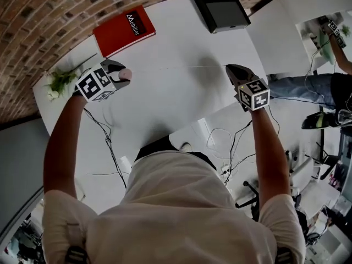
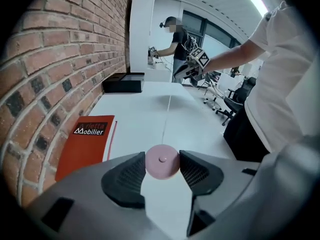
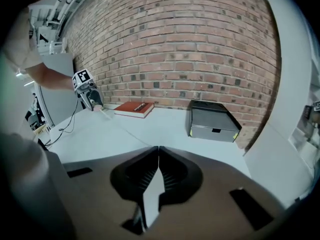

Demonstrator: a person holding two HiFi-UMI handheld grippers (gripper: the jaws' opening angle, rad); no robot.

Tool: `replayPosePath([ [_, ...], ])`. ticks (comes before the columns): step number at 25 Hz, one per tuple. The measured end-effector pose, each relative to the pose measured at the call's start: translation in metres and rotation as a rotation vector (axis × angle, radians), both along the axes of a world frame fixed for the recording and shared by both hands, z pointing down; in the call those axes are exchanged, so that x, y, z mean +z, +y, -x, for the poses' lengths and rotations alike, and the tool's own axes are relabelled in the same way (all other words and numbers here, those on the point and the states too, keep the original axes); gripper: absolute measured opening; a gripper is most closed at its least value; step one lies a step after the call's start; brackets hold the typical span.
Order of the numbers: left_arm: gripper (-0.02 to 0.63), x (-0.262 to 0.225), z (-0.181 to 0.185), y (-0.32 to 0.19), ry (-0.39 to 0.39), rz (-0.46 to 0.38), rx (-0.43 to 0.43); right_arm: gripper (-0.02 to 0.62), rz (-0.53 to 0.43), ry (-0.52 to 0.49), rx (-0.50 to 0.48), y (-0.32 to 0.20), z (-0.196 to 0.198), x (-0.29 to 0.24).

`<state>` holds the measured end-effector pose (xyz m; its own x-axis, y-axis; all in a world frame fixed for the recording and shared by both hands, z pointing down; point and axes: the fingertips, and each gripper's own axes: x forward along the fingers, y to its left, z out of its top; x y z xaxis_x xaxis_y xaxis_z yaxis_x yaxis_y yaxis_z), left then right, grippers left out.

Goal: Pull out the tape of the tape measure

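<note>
Two grippers are held over a white table (image 1: 181,100), and a red book (image 1: 124,30) lying by the brick wall serves as the marker for everything else. The left gripper (image 1: 121,73) is near the book, just on the person's side of its near corner. Its jaws are wide apart but clamped on the round pink tape measure (image 2: 162,160), one ribbed pad pressing each side of the case. From the case a thin pale tape (image 1: 181,67) runs in a straight line away from the book, above the table, to the right gripper (image 1: 230,69), which is well apart from the book on its right. That gripper's jaws are together, pinching the end of the tape in the seam between the pads. A black box (image 1: 220,7) sits along the same wall, to the right of the book and well clear of it. A small green plant (image 1: 59,81) stands on the table's edge to the left of the book, just beside the left gripper.
</note>
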<state>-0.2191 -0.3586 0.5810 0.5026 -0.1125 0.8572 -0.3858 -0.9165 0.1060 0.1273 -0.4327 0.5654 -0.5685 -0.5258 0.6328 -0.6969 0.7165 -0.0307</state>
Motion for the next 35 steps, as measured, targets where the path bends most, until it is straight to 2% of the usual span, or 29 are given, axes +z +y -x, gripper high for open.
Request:
replayPosePath([
  [6, 0.209, 0.033, 0.000, -0.028, -0.030, 0.025, 0.013, 0.009, 0.029, 0.016, 0.011, -0.022, 0.004, 0.030],
  [13, 0.209, 0.067, -0.001, -0.049, -0.080, 0.050, 0.012, 0.009, 0.051, 0.093, -0.042, -0.040, 0.014, 0.070],
  [18, 0.210, 0.090, -0.002, -0.053, -0.116, 0.068, 0.037, 0.009, 0.077, 0.093, -0.032, -0.047, 0.015, 0.100],
  [33, 0.212, 0.108, -0.003, -0.063, -0.173, 0.070, 0.046, 0.009, 0.099, 0.088, -0.008, -0.053, 0.015, 0.126],
  [35, 0.213, 0.109, -0.002, -0.064, -0.183, 0.067, 0.049, 0.027, 0.102, 0.075, -0.017, -0.052, 0.017, 0.126],
])
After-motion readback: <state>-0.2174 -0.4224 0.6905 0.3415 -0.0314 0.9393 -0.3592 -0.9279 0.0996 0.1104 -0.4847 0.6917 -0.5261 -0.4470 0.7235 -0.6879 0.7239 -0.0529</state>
